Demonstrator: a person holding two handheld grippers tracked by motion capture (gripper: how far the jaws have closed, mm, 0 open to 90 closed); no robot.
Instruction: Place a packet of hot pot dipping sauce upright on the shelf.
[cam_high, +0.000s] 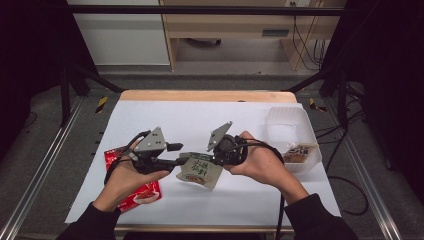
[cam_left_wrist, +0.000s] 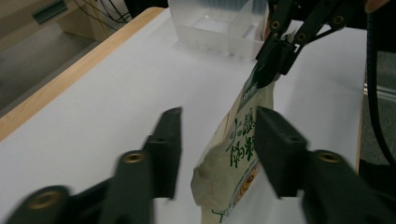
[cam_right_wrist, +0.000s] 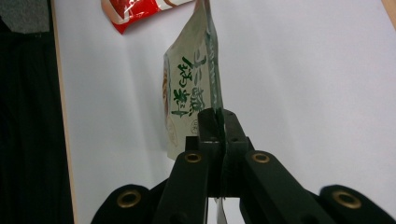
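A pale snack packet with green writing (cam_high: 200, 170) hangs between my two grippers above the white table. My right gripper (cam_high: 212, 159) is shut on the packet's top edge; in the right gripper view its jaws (cam_right_wrist: 218, 116) pinch the green seam of the packet (cam_right_wrist: 187, 93). My left gripper (cam_high: 176, 155) stands open at the packet's other end. In the left gripper view its jaws (cam_left_wrist: 219, 122) are spread with the packet (cam_left_wrist: 233, 158) between them, close to the right-hand jaw, and the right gripper (cam_left_wrist: 264, 74) grips it farther off.
A red snack packet (cam_high: 142, 192) lies on the table under my left hand, near the left edge. A clear plastic container (cam_high: 295, 127) stands at the right, with a brown-labelled packet (cam_high: 300, 152) in its near end. White sheet (cam_high: 200, 120) covers the tabletop.
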